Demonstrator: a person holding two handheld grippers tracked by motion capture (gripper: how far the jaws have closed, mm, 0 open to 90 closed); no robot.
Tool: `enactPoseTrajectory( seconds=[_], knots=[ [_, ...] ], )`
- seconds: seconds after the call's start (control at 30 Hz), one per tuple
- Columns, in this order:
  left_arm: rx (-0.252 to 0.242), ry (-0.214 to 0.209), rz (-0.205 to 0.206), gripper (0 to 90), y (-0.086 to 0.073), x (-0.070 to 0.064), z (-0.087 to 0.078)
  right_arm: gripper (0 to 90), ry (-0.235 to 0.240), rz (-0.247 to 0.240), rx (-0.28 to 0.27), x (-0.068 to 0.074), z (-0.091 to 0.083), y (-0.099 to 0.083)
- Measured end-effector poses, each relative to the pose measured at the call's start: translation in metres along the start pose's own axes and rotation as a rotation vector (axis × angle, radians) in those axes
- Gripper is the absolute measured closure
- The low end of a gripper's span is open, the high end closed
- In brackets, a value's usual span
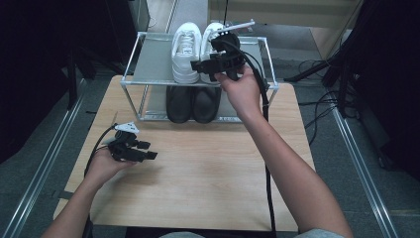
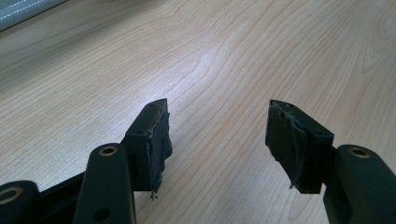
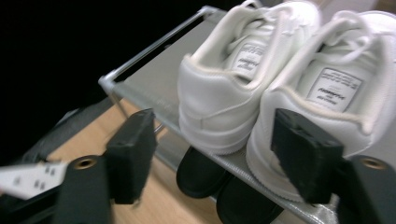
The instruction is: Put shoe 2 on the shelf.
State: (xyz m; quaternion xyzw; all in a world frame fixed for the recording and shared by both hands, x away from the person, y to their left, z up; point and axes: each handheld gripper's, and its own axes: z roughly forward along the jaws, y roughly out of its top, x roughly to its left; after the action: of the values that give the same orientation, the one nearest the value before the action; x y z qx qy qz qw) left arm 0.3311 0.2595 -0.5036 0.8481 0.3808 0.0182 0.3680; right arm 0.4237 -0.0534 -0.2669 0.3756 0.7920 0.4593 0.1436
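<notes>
A pair of white sneakers stands on the top shelf of a metal shoe rack (image 1: 148,54), heels toward me: the left sneaker (image 1: 186,52) and the right sneaker (image 1: 210,34). Two black shoes (image 1: 179,103) sit on the lower shelf. My right gripper (image 1: 208,69) hovers open just in front of the sneakers' heels. In the right gripper view the left sneaker (image 3: 229,79) lies between the jaws and the right sneaker (image 3: 322,84) behind the right jaw; the gripper (image 3: 212,149) holds nothing. My left gripper (image 1: 148,149) rests open and low over the table at the left, its jaws (image 2: 217,135) wide apart over bare wood.
The rack stands at the far edge of the wooden table (image 1: 208,168). Black cables trail from both grippers, the right one along the forearm (image 1: 267,163). Dark equipment and metal rails flank the table on both sides.
</notes>
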Motion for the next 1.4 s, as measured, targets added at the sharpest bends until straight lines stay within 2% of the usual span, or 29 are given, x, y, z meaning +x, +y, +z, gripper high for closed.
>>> enactPoseTrajectory(
  seconds=[0.07, 0.1, 0.37, 0.57, 0.87, 1.03, 1.13, 1.4],
  knots=[
    [-0.002, 0.001, 0.001, 40.2, 0.0, 0.0, 0.0, 23.6, 0.068, -0.049, -0.011, -0.001, -0.002, -0.007],
    [-0.002, 0.001, 0.002, 40.3, 0.0, 0.0, -0.001, 23.6, 0.086, -0.059, -0.017, -0.001, -0.004, -0.01],
    [-0.003, 0.004, 0.002, 40.3, 0.0, 0.0, 0.0, 23.7, 0.136, -0.053, -0.003, -0.002, -0.002, -0.04],
    [-0.007, 0.003, 0.002, 40.3, 0.0, 0.0, 0.0, 23.8, 0.168, -0.063, -0.001, -0.009, -0.002, -0.063],
    [-0.016, 0.012, 0.008, 40.3, 0.0, 0.0, -0.001, 23.9, 0.196, -0.059, 0.005, -0.024, -0.004, -0.094],
    [-0.015, 0.017, 0.005, 40.2, -0.001, 0.001, -0.001, 23.9, 0.19, -0.1, 0.012, -0.031, -0.004, -0.114],
    [-0.012, 0.016, 0.005, 40.2, 0.0, 0.001, -0.001, 23.9, 0.193, -0.096, 0.019, -0.037, -0.004, -0.127],
    [-0.005, 0.016, 0.004, 40.0, 0.0, 0.001, 0.0, 24.2, 0.166, -0.1, 0.016, -0.047, -0.008, -0.156]
  ],
)
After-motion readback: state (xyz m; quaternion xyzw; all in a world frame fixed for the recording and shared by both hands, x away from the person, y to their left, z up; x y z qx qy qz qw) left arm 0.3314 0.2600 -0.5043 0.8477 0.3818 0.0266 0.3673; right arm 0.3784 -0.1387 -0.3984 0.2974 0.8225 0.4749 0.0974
